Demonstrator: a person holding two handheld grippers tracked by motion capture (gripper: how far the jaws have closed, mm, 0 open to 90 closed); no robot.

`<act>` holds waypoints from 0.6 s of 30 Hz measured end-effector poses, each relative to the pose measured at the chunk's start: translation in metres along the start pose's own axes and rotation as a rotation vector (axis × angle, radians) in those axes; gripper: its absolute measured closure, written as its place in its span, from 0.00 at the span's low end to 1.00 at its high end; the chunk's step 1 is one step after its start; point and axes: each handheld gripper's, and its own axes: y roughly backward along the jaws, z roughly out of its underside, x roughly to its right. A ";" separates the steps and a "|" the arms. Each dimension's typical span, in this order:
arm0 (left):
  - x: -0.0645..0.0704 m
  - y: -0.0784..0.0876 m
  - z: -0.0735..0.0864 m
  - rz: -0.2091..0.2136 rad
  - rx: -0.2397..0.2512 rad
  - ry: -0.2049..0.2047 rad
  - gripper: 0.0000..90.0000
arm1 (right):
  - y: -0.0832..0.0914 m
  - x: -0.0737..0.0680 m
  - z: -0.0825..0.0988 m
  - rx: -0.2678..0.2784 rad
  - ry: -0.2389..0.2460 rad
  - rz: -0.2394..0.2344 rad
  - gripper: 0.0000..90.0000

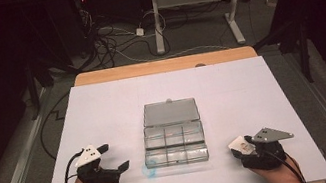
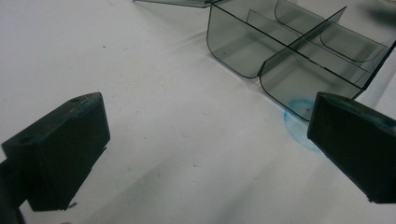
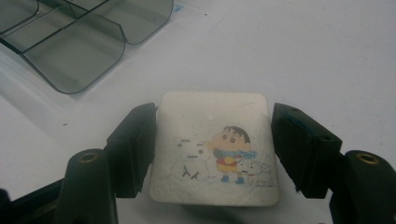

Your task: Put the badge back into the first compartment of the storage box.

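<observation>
We look down on a white table sheet (image 1: 103, 112), its far wooden edge showing beyond it. At its middle lies a clear smoky compartment box (image 1: 175, 142) with its lid (image 1: 171, 112) folded flat behind it; its dividers are hard to count through the tinted plastic. A faint blue ring stain (image 1: 150, 171) sits by the box's near left corner, partly behind one jaw in the left gripper view. Our left gripper (image 1: 122, 166) rests near that corner, jaws spread wide with nothing between them. Our right gripper (image 3: 214, 154) clasps a small white cartoon card (image 3: 215, 149) by its two side edges, well right of the box. The card's near edge is cut off, and its tiny print is unreadable.
</observation>
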 end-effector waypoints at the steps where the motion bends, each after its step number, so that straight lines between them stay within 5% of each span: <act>1: 0.000 0.000 0.000 0.001 -0.002 0.003 0.00 | -0.001 -0.001 -0.001 0.000 0.002 -0.005 0.38; 18: 0.001 0.000 0.000 0.009 0.002 -0.012 0.00 | -0.018 -0.021 -0.009 -0.022 0.039 -0.068 0.38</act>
